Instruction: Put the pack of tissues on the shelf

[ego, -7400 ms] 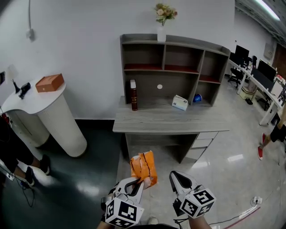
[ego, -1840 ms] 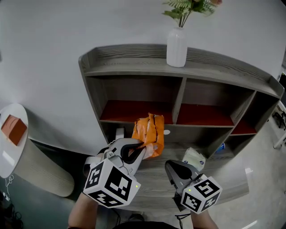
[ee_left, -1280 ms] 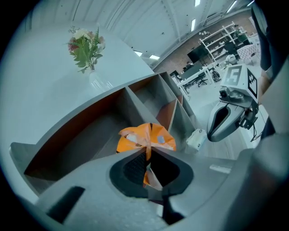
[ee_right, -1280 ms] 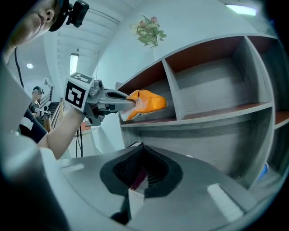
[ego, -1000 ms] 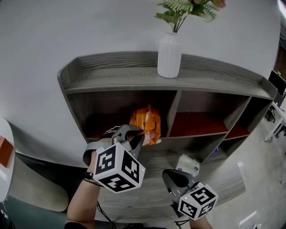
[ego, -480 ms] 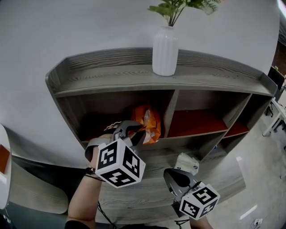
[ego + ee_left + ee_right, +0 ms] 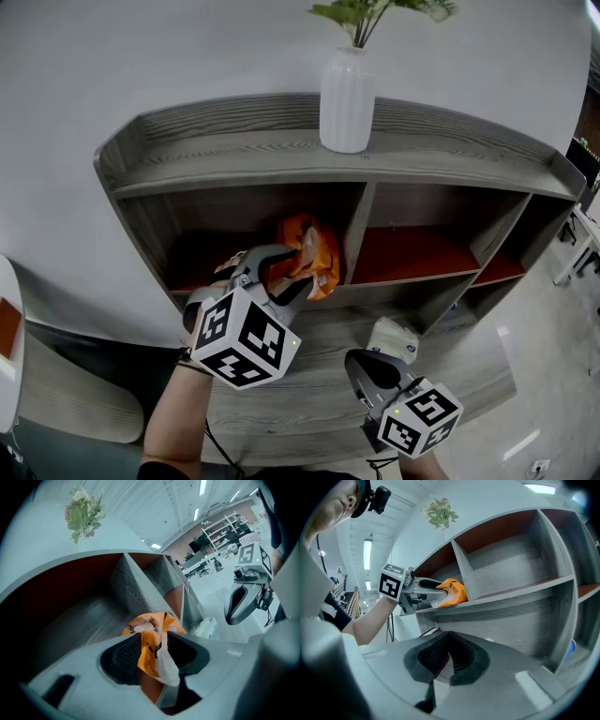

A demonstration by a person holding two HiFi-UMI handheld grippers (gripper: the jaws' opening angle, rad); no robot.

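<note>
1. While the orange pack of tissues (image 7: 307,255) is lying in the upper left compartment of the shelf (image 7: 234,155), just beside the divider, your left gripper (image 7: 286,274) is opening its jaws around the pack's crumpled end.
2. Your right gripper (image 7: 372,364) is hanging lower, over the desk (image 7: 300,398), its jaws pressing together on nothing.
3. A white vase (image 7: 346,98) is standing on the shelf's top.
</note>
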